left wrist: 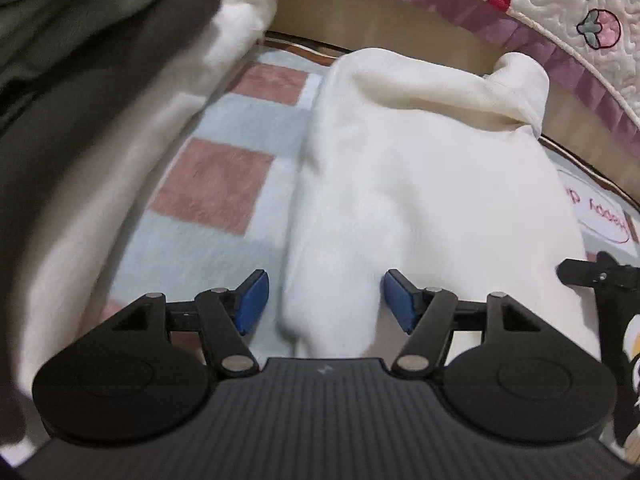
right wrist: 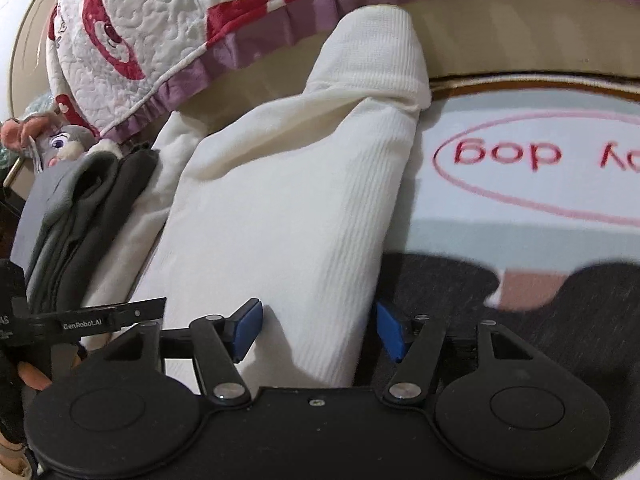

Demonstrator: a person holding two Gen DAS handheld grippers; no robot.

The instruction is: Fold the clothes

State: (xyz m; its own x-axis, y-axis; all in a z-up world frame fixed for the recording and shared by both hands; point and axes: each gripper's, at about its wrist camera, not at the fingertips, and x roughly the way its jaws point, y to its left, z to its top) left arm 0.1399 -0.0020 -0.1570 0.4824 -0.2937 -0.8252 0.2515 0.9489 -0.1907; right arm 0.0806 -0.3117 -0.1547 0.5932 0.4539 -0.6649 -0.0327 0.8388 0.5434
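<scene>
A cream white ribbed garment lies folded into a long strip on a pale blue rug with pink squares. My left gripper is open and straddles the strip's near end. Its left blue pad stands clear of the cloth, and its right pad rests at the cloth's side. In the right wrist view the same garment runs between the spread fingers of my right gripper, which is open. The pads sit at the fabric's edges without squeezing it. The garment's far end is a folded cuff or collar.
A pile of folded grey, dark and white clothes lies left of the garment, and its grey pieces also show in the right wrist view. A quilted cover with a purple frill and a plush toy lie behind. The rug bears a red oval with lettering.
</scene>
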